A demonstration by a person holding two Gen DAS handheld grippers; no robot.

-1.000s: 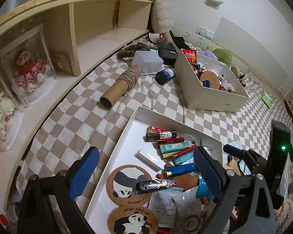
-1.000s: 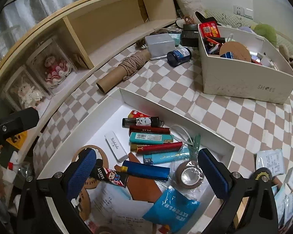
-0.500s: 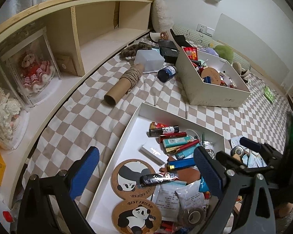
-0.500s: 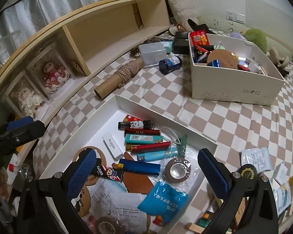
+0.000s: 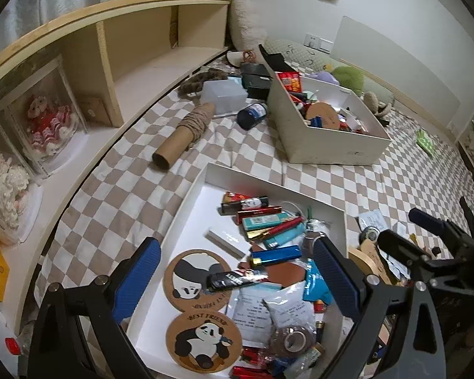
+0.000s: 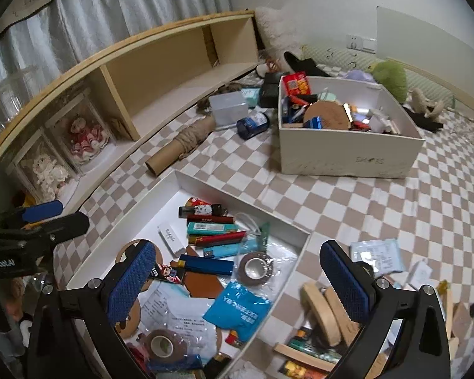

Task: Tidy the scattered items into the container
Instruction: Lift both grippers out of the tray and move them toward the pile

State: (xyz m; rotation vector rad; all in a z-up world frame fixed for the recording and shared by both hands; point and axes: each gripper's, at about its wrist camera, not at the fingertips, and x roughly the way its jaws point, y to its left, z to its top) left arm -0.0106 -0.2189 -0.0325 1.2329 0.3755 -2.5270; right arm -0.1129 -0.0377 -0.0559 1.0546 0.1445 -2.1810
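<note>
A shallow white tray [image 5: 268,186] lies on the checkered cloth, holding panda coasters [image 5: 192,279], several lighters [image 5: 275,254], a tape roll [image 6: 256,267] and a blue packet [image 6: 237,311]. My left gripper [image 5: 237,276] hovers open over the tray's near half with nothing between its fingers. My right gripper [image 6: 238,282] is open too, above the tray's [image 6: 237,199] right corner. Loose on the cloth right of the tray are paper packets [image 6: 377,257], wooden pieces [image 6: 325,312] and a round black tin [image 5: 369,232].
A deep white shoebox [image 6: 347,154] full of odds and ends stands behind. A twine-wrapped cardboard tube [image 5: 183,135], a blue jar [image 5: 251,115] and a clear plastic box [image 5: 224,94] lie near a wooden shelf [image 5: 142,72]. Boxed dolls [image 5: 47,123] sit at left.
Both grippers have drawn back and risen, still open. The right one has drifted right, bringing the loose items beside the tray into its view.
</note>
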